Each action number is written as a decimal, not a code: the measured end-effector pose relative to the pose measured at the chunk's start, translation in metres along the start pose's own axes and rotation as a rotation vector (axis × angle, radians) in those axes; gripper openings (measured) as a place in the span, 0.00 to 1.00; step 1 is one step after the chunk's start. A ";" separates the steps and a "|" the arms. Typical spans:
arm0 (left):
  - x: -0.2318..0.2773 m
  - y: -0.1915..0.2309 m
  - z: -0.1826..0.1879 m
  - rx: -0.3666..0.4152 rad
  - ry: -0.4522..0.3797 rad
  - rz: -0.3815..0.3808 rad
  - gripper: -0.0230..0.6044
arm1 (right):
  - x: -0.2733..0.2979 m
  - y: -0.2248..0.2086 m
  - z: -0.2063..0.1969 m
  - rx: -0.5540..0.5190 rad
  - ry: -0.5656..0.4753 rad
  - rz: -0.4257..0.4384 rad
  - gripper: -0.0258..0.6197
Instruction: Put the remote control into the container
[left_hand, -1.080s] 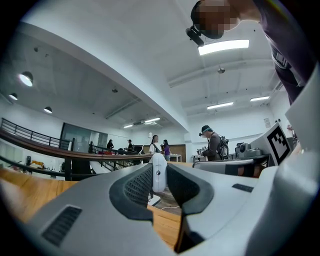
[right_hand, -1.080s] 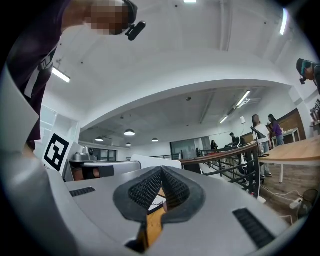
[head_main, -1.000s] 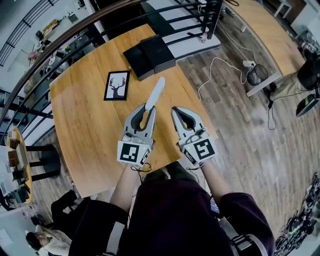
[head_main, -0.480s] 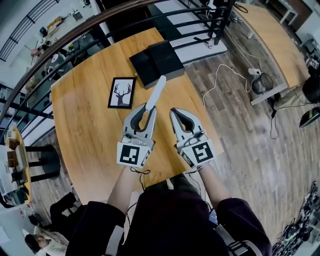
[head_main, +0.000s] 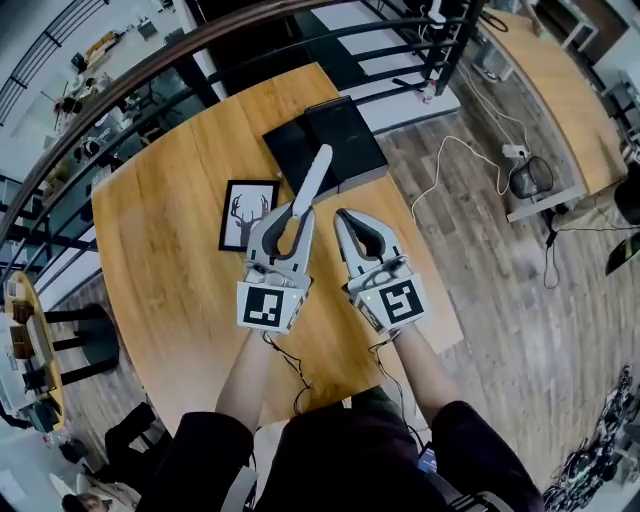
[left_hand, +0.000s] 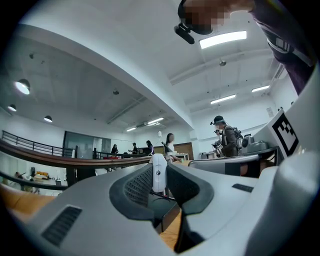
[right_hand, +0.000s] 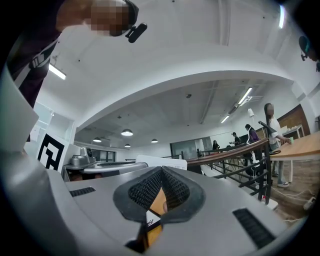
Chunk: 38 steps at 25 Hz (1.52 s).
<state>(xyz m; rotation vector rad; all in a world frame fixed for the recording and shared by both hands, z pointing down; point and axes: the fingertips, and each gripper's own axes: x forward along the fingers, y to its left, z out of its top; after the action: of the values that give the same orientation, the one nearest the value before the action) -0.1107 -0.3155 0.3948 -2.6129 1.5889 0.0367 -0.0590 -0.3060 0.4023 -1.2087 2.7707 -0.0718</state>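
Head view: the left gripper (head_main: 297, 208) is clenched on the near end of the white remote control (head_main: 312, 178), which slants away toward 1 o'clock. Its far tip overlaps the black container (head_main: 355, 140) at the table's (head_main: 170, 240) 12 o'clock edge. A deer picture (head_main: 247, 213) lies at the gripper's 9 o'clock. The right gripper (head_main: 346, 216) sits just beside it at 3 o'clock.

Left gripper view: the pads press the remote control (left_hand: 158, 172) from both sides, with the container (left_hand: 163, 210) at 6 o'clock below.

Right gripper view: the right gripper (right_hand: 161, 172) has its jaw tips together, grasping nothing.
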 end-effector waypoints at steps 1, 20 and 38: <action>0.006 0.009 -0.008 -0.005 0.007 0.008 0.18 | 0.010 -0.003 -0.007 0.001 0.006 -0.001 0.07; 0.075 0.085 -0.127 0.040 0.169 0.038 0.18 | 0.100 -0.041 -0.094 0.074 0.053 -0.038 0.07; 0.110 0.078 -0.241 0.630 0.564 -0.031 0.18 | 0.112 -0.071 -0.134 0.079 0.109 -0.042 0.07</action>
<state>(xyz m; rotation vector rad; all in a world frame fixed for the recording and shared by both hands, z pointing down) -0.1345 -0.4683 0.6234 -2.2224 1.3607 -1.0929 -0.1002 -0.4370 0.5319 -1.2801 2.8045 -0.2556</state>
